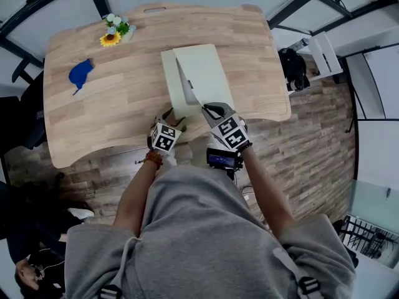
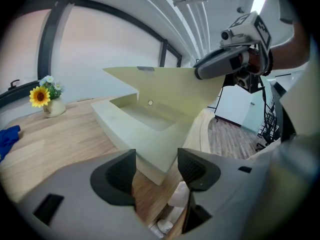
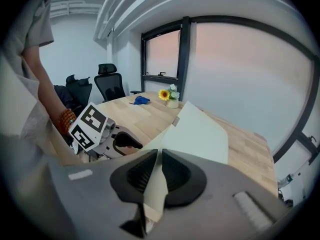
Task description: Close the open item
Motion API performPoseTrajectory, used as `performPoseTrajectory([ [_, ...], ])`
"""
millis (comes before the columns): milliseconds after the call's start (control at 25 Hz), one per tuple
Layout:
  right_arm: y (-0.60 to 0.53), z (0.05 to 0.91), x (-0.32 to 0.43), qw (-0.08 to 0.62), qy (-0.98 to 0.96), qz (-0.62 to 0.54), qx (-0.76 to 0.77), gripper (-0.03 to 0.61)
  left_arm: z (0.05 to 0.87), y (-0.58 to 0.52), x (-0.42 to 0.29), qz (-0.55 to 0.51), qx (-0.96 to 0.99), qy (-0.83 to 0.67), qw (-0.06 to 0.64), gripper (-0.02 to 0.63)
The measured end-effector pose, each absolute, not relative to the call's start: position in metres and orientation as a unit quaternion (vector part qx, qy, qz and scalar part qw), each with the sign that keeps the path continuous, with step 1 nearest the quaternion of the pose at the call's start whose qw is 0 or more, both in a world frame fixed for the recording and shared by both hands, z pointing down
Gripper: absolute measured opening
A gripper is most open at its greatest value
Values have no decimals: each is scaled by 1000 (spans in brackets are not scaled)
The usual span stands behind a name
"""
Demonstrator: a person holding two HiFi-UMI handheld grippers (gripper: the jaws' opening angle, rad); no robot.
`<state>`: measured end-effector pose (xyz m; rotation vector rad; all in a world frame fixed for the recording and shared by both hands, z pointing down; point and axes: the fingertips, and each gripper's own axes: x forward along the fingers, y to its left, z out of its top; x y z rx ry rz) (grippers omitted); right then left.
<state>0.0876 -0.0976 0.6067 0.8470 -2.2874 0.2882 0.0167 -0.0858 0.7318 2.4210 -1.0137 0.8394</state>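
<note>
mid-close. my right gripper (image 3: 156,170) has its fingers clamped on the near corner of the box lid (image 3: 200,134). the lid is half raised over the base (image 2: 131,126), and the box sits at the table's (image 1: 112,98) near edge. left gripper (image 2: 155,170) has fingers apart, nothing between, just short of the base corner. next, i reckon: swing the lid down flat, then release. left steadies the base if it slides.

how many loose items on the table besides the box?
2: a sunflower pot at the far left corner of the table, and a blue cloth nearer, by the left edge. The raised box lid could hide more.
</note>
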Motion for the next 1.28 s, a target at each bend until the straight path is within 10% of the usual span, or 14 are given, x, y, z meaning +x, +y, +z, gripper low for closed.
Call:
performPoseTrajectory([
  [1280, -95, 677, 43, 417, -853, 147, 278, 43, 732, -86, 18, 294, 867, -354, 193, 267],
])
